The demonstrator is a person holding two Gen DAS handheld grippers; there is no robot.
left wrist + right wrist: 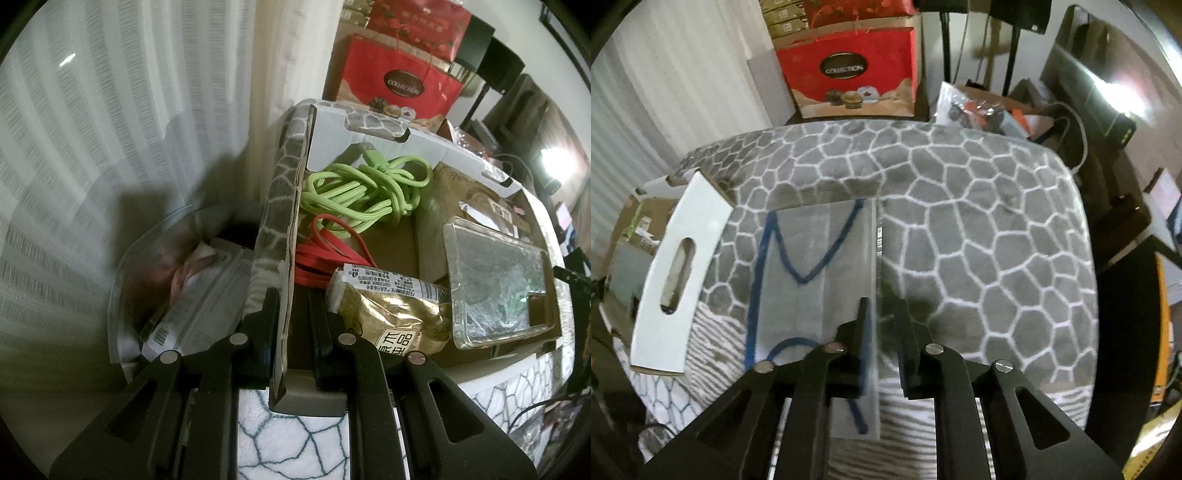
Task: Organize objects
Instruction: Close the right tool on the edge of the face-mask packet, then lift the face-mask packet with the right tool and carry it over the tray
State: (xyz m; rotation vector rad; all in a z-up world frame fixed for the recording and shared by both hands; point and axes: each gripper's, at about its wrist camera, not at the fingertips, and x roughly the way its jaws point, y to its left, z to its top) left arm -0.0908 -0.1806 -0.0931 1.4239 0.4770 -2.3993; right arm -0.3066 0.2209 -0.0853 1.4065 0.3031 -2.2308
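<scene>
A cardboard box (417,229) printed with a grey cobblestone pattern fills the left wrist view, its top open and its brown floor showing. One of its flaps (280,206) stands upright on edge. The left gripper (291,332) straddles this flap near its lower end, one finger on each face; the fingers sit close to the card, but I cannot tell whether they actually press it.

In the right wrist view a broad patterned flap (960,229) spreads across the frame, with a white-faced flap (676,280) bearing a slotted handle hole at the left. Over the patterned flap lies a clear plastic bag (820,280) holding a dark blue cable (764,266). The right gripper (884,339) has its jaws set apart, with the bag's edge running between them; neither finger visibly clamps it.

Inside the box, largest first: a clear phone case (498,284) lies flat at the right, a gold foil snack packet (391,314) rests beside it at the near wall, a coiled lime-green braided cable (365,188) sits at the far left corner, and a flat red cable (325,254) lies just below it, against the upright flap.

Beyond the box stands a red gift bag (399,77) marked "COLLECTION". A bin (177,288) lined with clear plastic, holding papers, sits outside the upright flap.
</scene>
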